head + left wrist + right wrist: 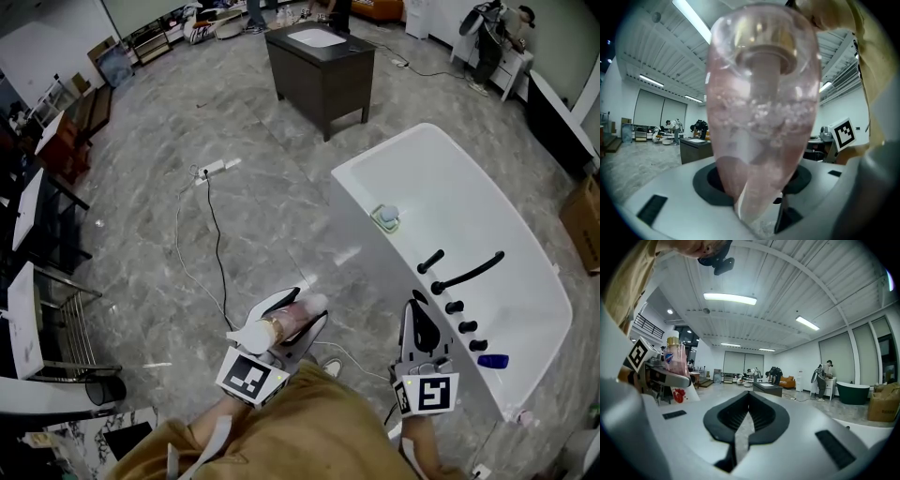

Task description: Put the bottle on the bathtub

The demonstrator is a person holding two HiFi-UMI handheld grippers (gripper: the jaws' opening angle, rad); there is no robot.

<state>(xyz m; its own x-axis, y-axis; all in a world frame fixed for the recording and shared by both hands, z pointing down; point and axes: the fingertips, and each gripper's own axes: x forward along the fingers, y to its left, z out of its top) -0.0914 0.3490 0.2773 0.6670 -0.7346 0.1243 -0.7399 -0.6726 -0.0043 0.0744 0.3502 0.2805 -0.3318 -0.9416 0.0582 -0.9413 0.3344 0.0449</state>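
A clear pink pump bottle (289, 321) with a gold collar and white pump head lies between the fingers of my left gripper (298, 315), which is shut on it low in the head view, over the floor. In the left gripper view the bottle (761, 117) fills the middle and my left gripper (759, 206) clamps its body. My right gripper (418, 314) is shut and holds nothing, just beside the near end of the white bathtub (349, 184). In the right gripper view my right gripper (743, 427) has its dark pads together, and the bottle (675, 359) shows at the left.
The tub's right rim carries a black faucet with knobs (466, 274), a soap dish (385, 217) and a small blue item (493, 361). A dark vanity cabinet (322, 66) stands behind. A power strip with its cable (216, 169) lies on the grey floor; a metal rack (56, 319) is at the left.
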